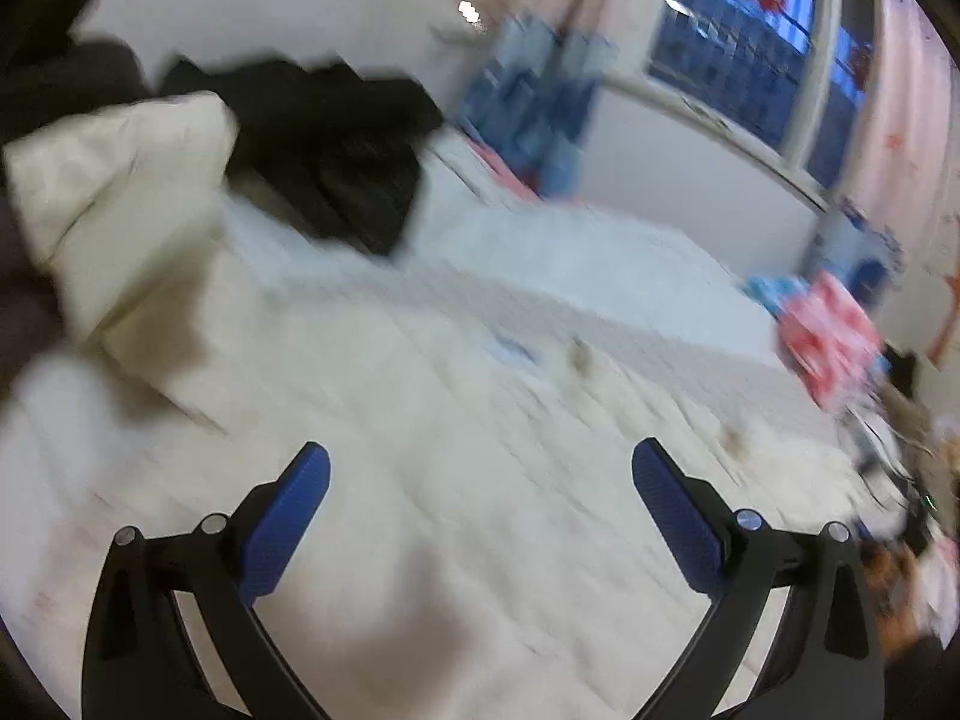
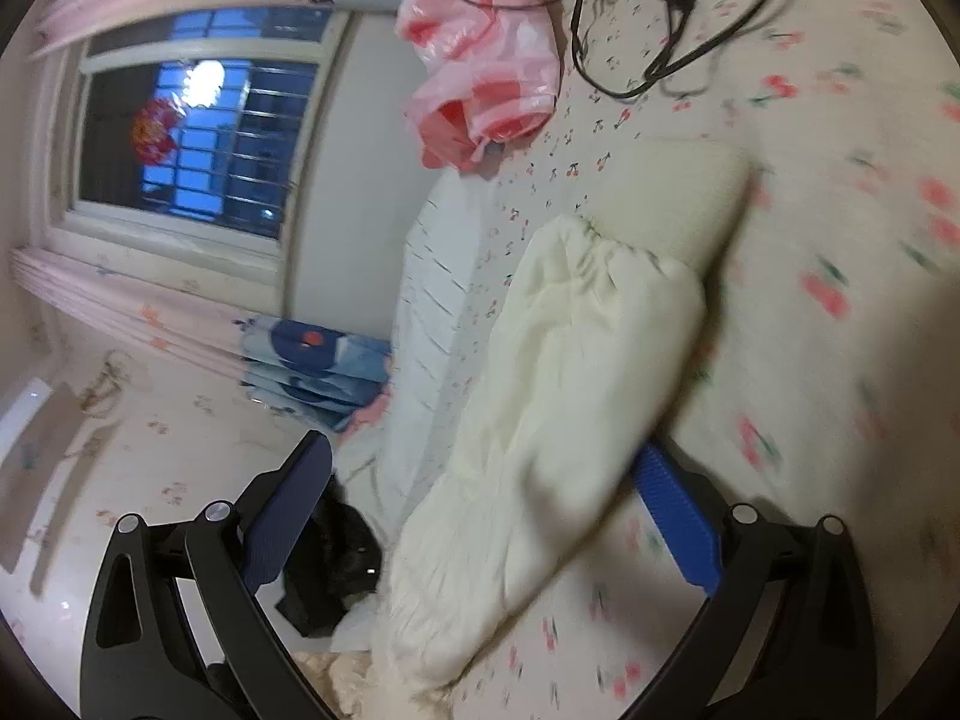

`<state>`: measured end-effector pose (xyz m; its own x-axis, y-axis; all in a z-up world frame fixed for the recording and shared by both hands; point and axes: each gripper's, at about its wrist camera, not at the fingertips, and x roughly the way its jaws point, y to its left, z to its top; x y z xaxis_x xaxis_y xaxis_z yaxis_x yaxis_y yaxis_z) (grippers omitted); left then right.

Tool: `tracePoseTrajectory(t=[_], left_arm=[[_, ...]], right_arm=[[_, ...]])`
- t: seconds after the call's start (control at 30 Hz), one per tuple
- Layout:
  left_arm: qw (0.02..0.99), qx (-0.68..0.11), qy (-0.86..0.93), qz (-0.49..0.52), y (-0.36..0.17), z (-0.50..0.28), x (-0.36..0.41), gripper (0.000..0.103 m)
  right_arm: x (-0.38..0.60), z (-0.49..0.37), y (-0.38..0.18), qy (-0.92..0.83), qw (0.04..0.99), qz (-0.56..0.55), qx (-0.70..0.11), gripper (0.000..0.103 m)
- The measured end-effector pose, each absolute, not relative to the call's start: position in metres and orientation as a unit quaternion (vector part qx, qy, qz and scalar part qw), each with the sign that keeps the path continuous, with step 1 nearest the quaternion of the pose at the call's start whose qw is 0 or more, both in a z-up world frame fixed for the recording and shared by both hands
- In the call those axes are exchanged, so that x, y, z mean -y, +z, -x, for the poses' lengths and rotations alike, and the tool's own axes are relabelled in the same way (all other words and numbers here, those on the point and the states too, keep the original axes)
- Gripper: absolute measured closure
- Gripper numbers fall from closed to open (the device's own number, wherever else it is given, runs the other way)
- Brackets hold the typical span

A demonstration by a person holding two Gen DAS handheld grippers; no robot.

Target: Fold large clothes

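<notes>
A cream-white padded garment (image 2: 558, 384) lies on the bed; in the right wrist view one sleeve with a gathered cuff stretches between my fingers. My right gripper (image 2: 480, 468) is open, the sleeve lying over its right blue pad (image 2: 678, 516), not clamped. In the blurred left wrist view the same cream garment (image 1: 114, 198) is bunched at the far left. My left gripper (image 1: 480, 480) is open and empty above the white bedsheet (image 1: 480, 420).
Dark clothes (image 1: 336, 150) lie behind the cream garment. A pink plastic bag (image 2: 480, 54), black cables (image 2: 678, 48) and a charger lie on the cherry-print sheet (image 2: 840, 240). The bed edge (image 2: 432, 300) drops towards a window wall. Blue bundles (image 2: 318, 366) sit below.
</notes>
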<state>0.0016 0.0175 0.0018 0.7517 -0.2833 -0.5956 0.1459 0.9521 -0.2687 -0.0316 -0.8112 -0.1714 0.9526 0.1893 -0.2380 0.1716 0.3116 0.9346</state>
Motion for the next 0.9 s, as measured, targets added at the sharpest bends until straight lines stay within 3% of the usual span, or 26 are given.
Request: tracePoseTrajectory(t=[0.07,0.1,0.13,0.17,0.37,0.57,0.73,0.9], left_arm=[[0.925,-0.353,-0.116,0.086,-0.01,-0.004,-0.005,0.007],[0.927,-0.35,-0.108,0.083,-0.013,-0.005,-0.01,0.007],[0.93,-0.345,-0.096,0.085,-0.013,-0.001,-0.014,0.007],[0.932,-0.34,-0.082,0.095,-0.017,-0.003,-0.02,0.007],[0.934,-0.324,-0.004,0.148,-0.023,-0.001,-0.071,0.007],[0.941,-0.296,0.041,0.157,-0.019,0.001,-0.102,0.007],[0.953,-0.266,0.053,0.136,-0.001,0.006,-0.111,0.007],[0.95,-0.261,0.052,0.162,0.01,0.008,-0.128,0.007]], right_arm=[[0.816,0.018,-0.169,-0.005,0.805,-0.572,-0.156,0.012],[0.818,0.013,-0.17,-0.018,0.81,-0.566,-0.156,0.036],[0.82,0.009,-0.173,-0.026,0.808,-0.567,-0.158,0.082],[0.82,0.006,-0.177,-0.03,0.803,-0.573,-0.161,0.098],[0.803,0.007,-0.129,-0.035,0.84,-0.528,-0.119,0.097],[0.75,-0.017,-0.025,0.022,0.878,-0.472,-0.075,0.097],[0.667,-0.055,0.056,0.095,0.902,-0.415,-0.066,0.097],[0.568,-0.095,0.097,0.168,0.907,-0.378,-0.082,0.097]])
